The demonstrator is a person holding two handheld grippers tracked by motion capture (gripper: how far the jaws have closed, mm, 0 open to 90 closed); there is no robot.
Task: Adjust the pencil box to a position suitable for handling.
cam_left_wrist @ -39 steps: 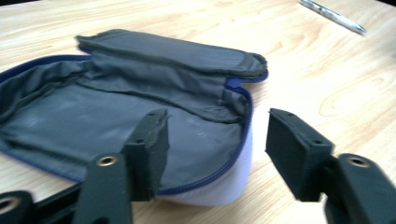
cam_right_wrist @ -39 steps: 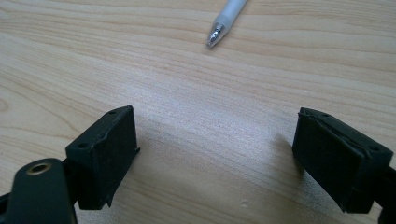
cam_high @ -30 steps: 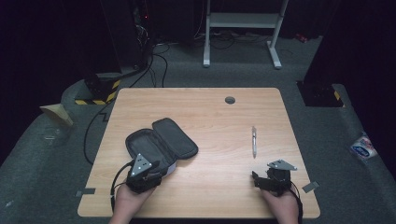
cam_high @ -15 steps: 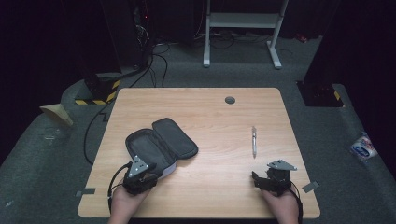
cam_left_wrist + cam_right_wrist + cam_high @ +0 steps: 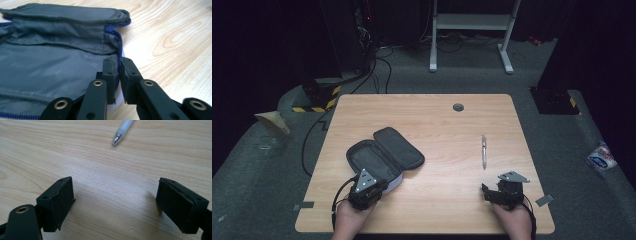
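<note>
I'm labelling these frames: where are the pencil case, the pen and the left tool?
pencil case [image 5: 398, 148], high view, on its open lid.
pen [image 5: 484, 151], high view, mid-barrel.
left tool [image 5: 119, 72], left gripper view, between its fingertips, pinching the case's zipper edge.

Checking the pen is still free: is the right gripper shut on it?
No, in the right gripper view the right gripper stands wide open over bare table, with the pen lying farther off, untouched.
</note>
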